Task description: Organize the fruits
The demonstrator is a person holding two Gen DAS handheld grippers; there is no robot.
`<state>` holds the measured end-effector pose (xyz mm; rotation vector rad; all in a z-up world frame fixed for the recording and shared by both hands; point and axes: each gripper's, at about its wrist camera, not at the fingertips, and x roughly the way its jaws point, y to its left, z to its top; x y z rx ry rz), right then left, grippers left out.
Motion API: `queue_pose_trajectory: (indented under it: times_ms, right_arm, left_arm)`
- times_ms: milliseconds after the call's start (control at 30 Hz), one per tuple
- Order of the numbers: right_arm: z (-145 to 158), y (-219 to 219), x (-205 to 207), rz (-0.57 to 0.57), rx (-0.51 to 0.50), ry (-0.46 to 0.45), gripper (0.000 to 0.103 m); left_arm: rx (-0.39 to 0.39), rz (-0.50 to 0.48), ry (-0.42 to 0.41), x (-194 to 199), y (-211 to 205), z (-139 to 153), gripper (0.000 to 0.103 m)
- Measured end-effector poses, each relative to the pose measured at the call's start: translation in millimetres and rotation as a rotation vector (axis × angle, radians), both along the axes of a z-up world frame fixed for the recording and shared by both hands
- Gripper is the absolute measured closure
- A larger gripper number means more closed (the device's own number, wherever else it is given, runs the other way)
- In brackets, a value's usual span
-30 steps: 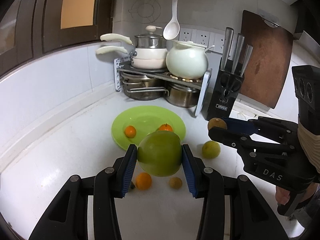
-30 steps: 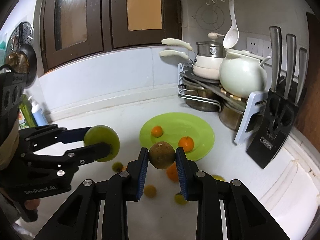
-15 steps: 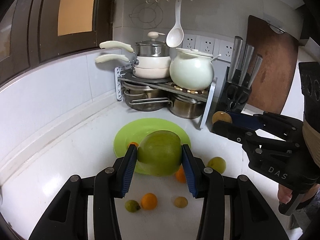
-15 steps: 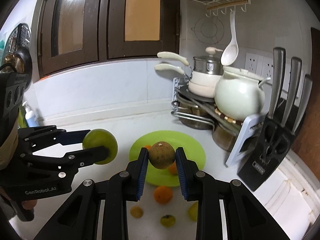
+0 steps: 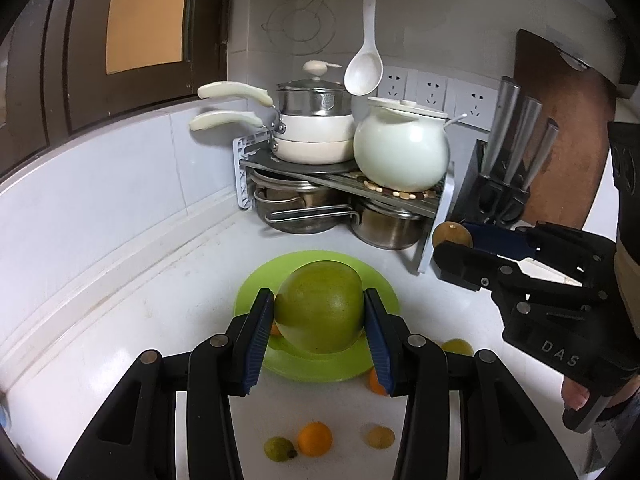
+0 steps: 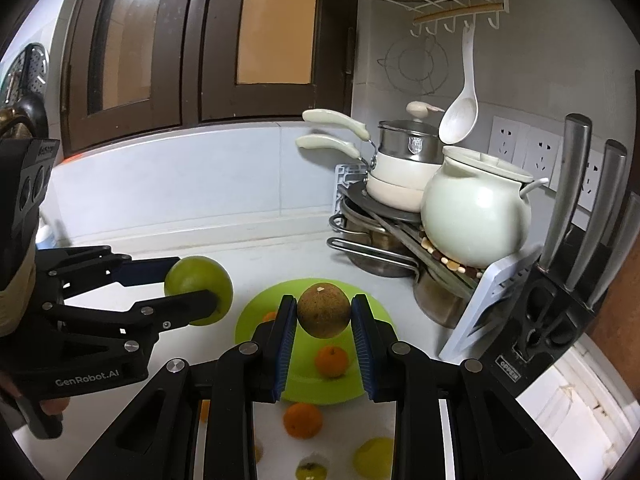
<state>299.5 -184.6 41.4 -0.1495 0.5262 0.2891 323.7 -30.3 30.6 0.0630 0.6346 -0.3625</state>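
My left gripper is shut on a large green fruit, held in the air above the near part of the lime-green plate. My right gripper is shut on a round brown fruit, also in the air over the plate. Each gripper shows in the other's view: the right gripper at right with its brown fruit, the left gripper at left with its green fruit. An orange lies on the plate.
Loose fruit lies on the white counter in front of the plate: an orange, a small green fruit, a small yellow-brown fruit, a yellow-green fruit. A pot rack and a knife block stand behind.
Both grippers have drawn back and risen a little with their fruits still held; the plate and loose fruit now sit lower and farther below them in view.
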Motion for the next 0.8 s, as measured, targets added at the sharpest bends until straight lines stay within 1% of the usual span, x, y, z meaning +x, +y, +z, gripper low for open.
queue_pose_trajectory:
  times_ms: [400, 633, 800]
  right_arm:
    - [-9.7, 3.2, 49.3, -0.022, 0.004, 0.057, 0.074]
    - [-27.0, 0.7, 86.7, -0.036, -0.003, 0.129, 0.074]
    - [-46.7, 2.7, 110.0, -0.041, -0.024, 0.191, 0.074]
  left_arm:
    - [0.02, -0.025, 0.041, 48.6, -0.6, -4.1, 0.059]
    - [0.045, -0.046, 0.09, 82.9, -1.1, -20.3, 0.059]
    - [0.057, -0.051, 0.134, 105.6, -1.1, -37.2, 0.059]
